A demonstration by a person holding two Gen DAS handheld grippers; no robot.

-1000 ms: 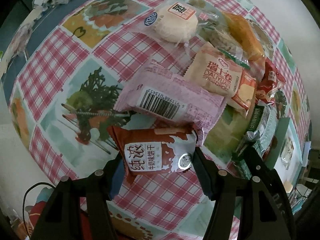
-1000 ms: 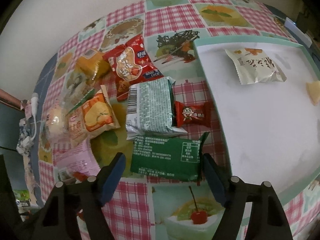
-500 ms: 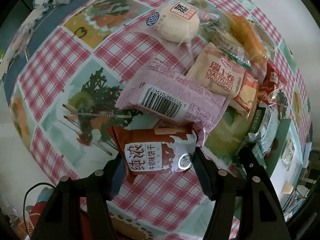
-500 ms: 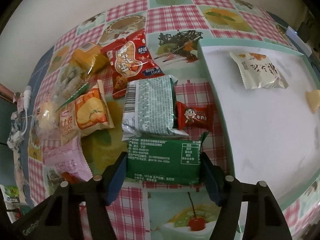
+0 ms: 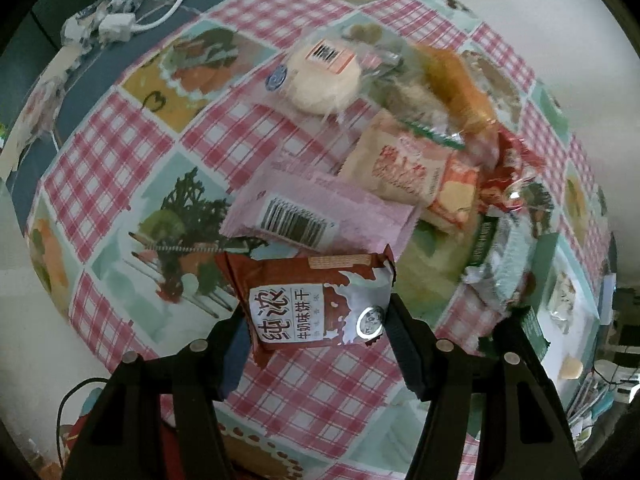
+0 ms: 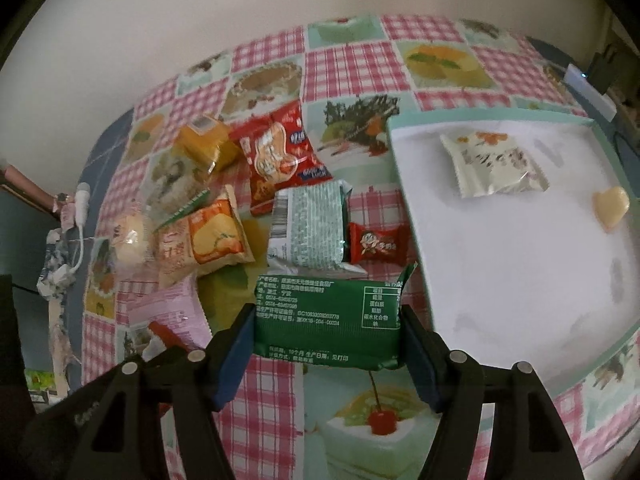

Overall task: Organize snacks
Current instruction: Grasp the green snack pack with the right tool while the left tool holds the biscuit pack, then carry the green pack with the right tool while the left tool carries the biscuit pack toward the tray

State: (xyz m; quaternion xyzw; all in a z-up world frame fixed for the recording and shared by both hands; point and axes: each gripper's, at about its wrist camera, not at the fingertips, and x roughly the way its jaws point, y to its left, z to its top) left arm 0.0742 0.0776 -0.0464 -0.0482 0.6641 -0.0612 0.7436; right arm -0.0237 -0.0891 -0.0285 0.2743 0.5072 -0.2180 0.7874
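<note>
In the left wrist view, a white plug and cable (image 5: 120, 26) lie at the far left edge of the checked tablecloth (image 5: 120, 152). Toward the middle, a pink packet (image 5: 320, 216) with a barcode lies flat, and behind it a round bun (image 5: 324, 80) in clear wrap. The left gripper (image 5: 316, 320) is clamped on a brown biscuit packet (image 5: 316, 304), its 2 pads pressing the packet's sides, the packet raised off the cloth. Right of it sit a beige roll packet (image 5: 404, 168), an orange snack (image 5: 456, 88) and a red packet (image 5: 512, 168), blurred.

In the right wrist view, the same pile fills the left: a yellow snack (image 6: 208, 144), the beige roll packet (image 6: 204, 240), the red packet (image 6: 280, 156) and a pale green packet (image 6: 312, 228), with a small red candy (image 6: 376, 242) just beside it. The right gripper (image 6: 328, 332) grips a green packet (image 6: 328, 320) by its 2 short ends, clear of the cloth. At right, a white tray (image 6: 404, 184) with a teal rim holds a cream packet (image 6: 492, 164) and a yellow heart-shaped sweet (image 6: 610, 206), well apart from the pile.
</note>
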